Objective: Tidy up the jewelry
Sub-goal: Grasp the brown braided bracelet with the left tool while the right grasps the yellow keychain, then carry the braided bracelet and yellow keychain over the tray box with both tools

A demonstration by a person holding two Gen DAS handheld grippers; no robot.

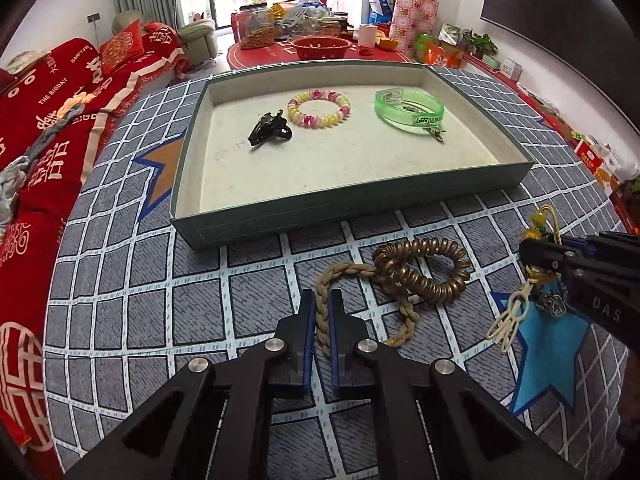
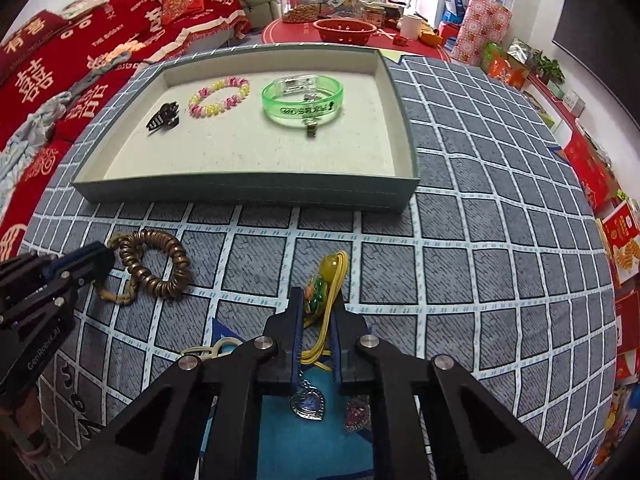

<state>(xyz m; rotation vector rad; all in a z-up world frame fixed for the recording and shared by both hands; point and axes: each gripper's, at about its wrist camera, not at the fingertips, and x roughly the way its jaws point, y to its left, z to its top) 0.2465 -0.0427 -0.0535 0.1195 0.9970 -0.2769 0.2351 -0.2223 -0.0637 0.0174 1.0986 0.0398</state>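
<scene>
The tray point(image 1: 188, 236) sits toward the far edge of the bench point(image 1: 120, 300), holding 3 pieces: a black clip point(image 1: 269, 130), a pink-yellow bracelet point(image 1: 319, 109) and a green bangle point(image 1: 409, 111). Near the front edge, the left hand-held gripper point(image 1: 322, 308) is clamped on a tan braid point(image 1: 325, 320), which touches a bronze coil point(image 1: 424, 272). The right hand-held gripper point(image 2: 318, 308) is closed on a yellow cord point(image 2: 329, 312) with beads point(image 2: 316, 298); a heart pendant point(image 2: 307, 403) lies beneath it.
</scene>
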